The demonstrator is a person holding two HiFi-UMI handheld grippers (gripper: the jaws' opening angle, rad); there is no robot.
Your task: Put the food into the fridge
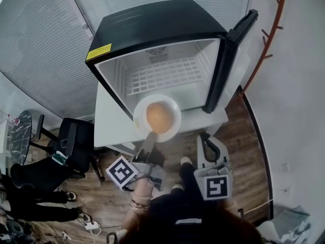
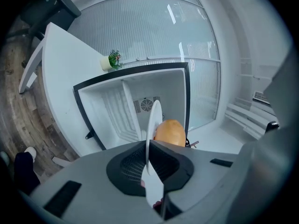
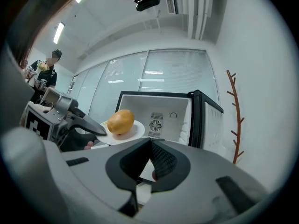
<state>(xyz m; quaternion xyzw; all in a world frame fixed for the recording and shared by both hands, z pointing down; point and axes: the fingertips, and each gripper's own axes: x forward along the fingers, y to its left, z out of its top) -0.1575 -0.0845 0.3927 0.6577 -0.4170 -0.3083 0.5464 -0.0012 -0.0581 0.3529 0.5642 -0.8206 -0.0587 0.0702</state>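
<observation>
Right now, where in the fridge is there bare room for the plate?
The wire shelf is bare from side wall to side wall. Only the fridge mouth is crowded: the left tool holds the plate with food there.

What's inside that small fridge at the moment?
Inside the fridge: a white wire shelf and a fan vent on the back wall. The plate of orange-yellow food, held by the left gripper, hides the lower front.
</observation>
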